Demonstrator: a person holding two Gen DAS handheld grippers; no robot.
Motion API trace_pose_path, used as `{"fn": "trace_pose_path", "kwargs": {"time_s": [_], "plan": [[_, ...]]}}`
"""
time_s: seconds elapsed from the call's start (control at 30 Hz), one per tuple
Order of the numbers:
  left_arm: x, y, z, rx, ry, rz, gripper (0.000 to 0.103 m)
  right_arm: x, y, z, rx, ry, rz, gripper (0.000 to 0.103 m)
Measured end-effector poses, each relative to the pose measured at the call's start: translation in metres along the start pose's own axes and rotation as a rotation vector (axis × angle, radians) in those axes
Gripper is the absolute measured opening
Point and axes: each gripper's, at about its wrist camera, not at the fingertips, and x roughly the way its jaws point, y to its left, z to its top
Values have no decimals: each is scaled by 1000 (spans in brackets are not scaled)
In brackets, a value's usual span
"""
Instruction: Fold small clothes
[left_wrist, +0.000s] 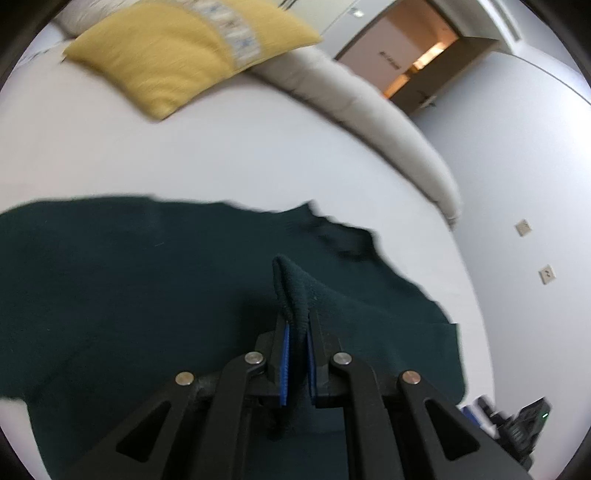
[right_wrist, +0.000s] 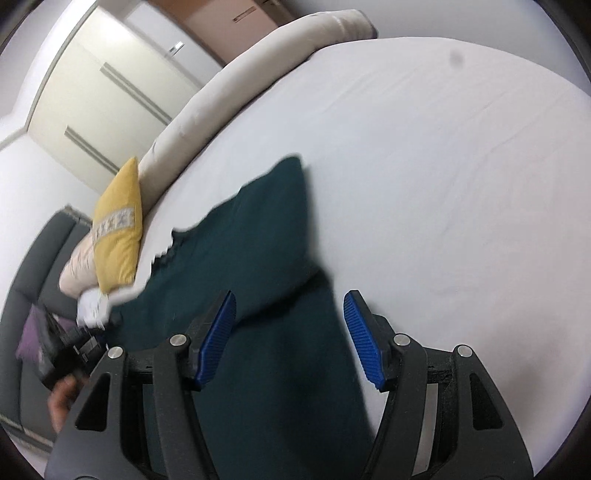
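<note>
- Dark green garment (left_wrist: 129, 277) lies on the white bed (left_wrist: 240, 155), with bare sheet beyond its edges.
- Left tool (left_wrist: 295, 332) is clamped on a garment fold.
- Right tool (right_wrist: 290, 321) stands apart above the cloth, gripping nothing.

No legible text is found; dark lettering on the pinkish door (left_wrist: 389, 61) is too blurred to be read.
</note>
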Motion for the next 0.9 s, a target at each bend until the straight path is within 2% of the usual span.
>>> {"fn": "trace_pose_path", "kwargs": {"time_s": [0.1,0.2,0.37,0.47,0.5,0.53,0.57,0.63,0.73,0.83,0.9], "plan": [[12,19,-3,-31,33,7,8,3,-5,19,43,-10,6,59],[15,25,-7,-36,33,-5,8,13,-12,35,82,36,17,57],[11,26,-9,-41,21,-24,8,42,13,45,-54,68,-91,54],[5,32,-17,-39,15,-23,8,66,28,47,-146,121,-129,45],[4,31,-18,-39,12,-22,8,70,32,46,-168,119,-139,41],[9,24,-15,-40,9,-20,8,74,36,47,-194,120,-146,33],[8,21,-18,-39,7,-18,8,76,38,47,-206,125,-147,30],[4,20,-21,-39,-4,-16,8,81,41,47,-224,139,-148,10],[0,17,-26,-26,-9,-16,8,83,47,50,-263,138,-164,6],[-1,18,-33,-21,-10,-12,8,74,44,58,-245,103,-155,5],[5,24,-36,-39,3,-13,8,81,32,62,-249,96,-198,4]]}}
